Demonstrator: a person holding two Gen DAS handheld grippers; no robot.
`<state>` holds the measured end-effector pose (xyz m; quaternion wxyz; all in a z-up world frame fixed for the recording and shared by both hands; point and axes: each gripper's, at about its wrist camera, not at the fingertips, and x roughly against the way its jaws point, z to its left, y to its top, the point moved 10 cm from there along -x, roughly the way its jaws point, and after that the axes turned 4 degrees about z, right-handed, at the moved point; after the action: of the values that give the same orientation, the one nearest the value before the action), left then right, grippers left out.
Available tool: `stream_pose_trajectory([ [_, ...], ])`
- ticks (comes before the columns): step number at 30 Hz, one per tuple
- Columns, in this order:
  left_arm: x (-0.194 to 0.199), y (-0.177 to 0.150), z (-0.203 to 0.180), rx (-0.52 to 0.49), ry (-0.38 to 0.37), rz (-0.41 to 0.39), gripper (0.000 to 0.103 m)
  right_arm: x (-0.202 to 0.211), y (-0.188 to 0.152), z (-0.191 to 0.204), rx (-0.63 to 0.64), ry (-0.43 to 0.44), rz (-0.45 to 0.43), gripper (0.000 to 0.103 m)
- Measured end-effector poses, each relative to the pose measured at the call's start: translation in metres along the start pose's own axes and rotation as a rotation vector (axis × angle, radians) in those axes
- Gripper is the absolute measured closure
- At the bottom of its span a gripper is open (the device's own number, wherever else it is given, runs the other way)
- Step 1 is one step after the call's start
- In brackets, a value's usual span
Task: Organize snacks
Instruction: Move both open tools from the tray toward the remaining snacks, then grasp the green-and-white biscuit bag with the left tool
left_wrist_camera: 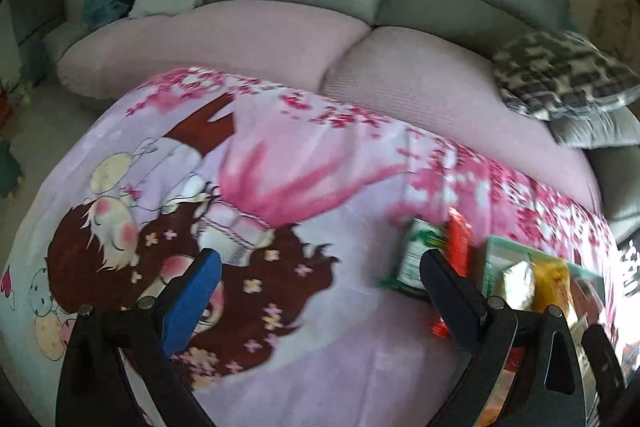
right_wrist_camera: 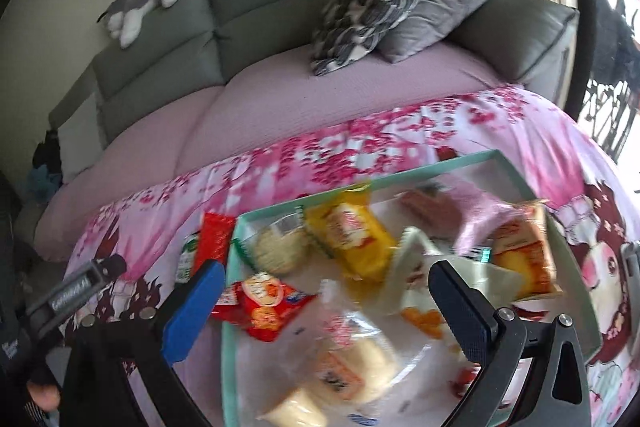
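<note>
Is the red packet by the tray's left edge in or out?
Out. The red packet lies on the blanket just outside the tray's rim, beside a green packet.

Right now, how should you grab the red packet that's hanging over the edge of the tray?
Probably grip the red packet by its left crimped end, the part sticking out past the tray wall. Come from the left with the open left gripper. That end lies flat and free on the blanket, while other snacks crowd its inner end.

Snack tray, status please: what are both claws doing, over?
Left gripper open, empty, over blanket. Right gripper open above tray of snacks. Red packet and green packet lie outside tray.
</note>
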<state>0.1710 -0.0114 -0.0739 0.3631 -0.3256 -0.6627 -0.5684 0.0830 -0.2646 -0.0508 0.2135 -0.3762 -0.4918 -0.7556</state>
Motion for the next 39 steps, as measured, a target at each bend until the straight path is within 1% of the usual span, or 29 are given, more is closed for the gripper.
stream_pose_trajectory([
  [5, -0.012, 0.007, 0.028, 0.022, 0.052, 0.017, 0.004, -0.007, -0.004, 0.028, 0.039, 0.05, 0.002, 0.0],
  [8, -0.016, 0.011, 0.038, 0.047, 0.043, 0.017, 0.004, -0.012, -0.005, 0.036, 0.05, 0.057, 0.0, 0.0],
  [10, -0.019, 0.012, 0.037, 0.034, 0.035, 0.017, 0.004, -0.016, -0.005, 0.037, 0.042, 0.06, -0.001, 0.0],
  [13, -0.027, 0.012, 0.026, -0.016, 0.012, 0.034, 0.004, -0.023, -0.005, 0.04, 0.046, 0.061, 0.021, 0.0],
  [14, -0.03, 0.011, 0.022, -0.022, -0.009, 0.046, 0.004, -0.025, -0.004, 0.04, 0.052, 0.054, 0.025, 0.0],
  [17, -0.04, 0.008, 0.011, -0.034, -0.05, 0.082, 0.004, -0.033, -0.001, 0.037, 0.061, 0.008, 0.046, 0.0],
  [21, -0.052, 0.007, -0.008, -0.097, -0.079, 0.118, 0.004, -0.041, 0.005, 0.027, 0.02, -0.017, 0.072, 0.0],
  [24, -0.061, 0.006, -0.019, -0.106, -0.105, 0.146, 0.004, -0.042, 0.01, 0.022, 0.024, -0.043, 0.069, 0.0],
  [28, -0.072, 0.004, -0.034, -0.117, -0.147, 0.183, 0.004, -0.044, 0.011, 0.019, 0.018, -0.043, 0.073, 0.0],
  [33, -0.075, 0.004, -0.058, -0.179, -0.161, 0.189, 0.004, -0.045, 0.009, 0.01, 0.008, -0.063, 0.082, 0.0],
  [37, -0.082, -0.003, -0.071, -0.238, -0.146, 0.202, 0.004, -0.041, 0.009, 0.004, -0.01, -0.065, 0.078, 0.0],
  [39, -0.085, -0.008, -0.074, -0.244, -0.136, 0.21, 0.004, -0.039, 0.009, 0.004, -0.014, -0.06, 0.077, 0.0],
])
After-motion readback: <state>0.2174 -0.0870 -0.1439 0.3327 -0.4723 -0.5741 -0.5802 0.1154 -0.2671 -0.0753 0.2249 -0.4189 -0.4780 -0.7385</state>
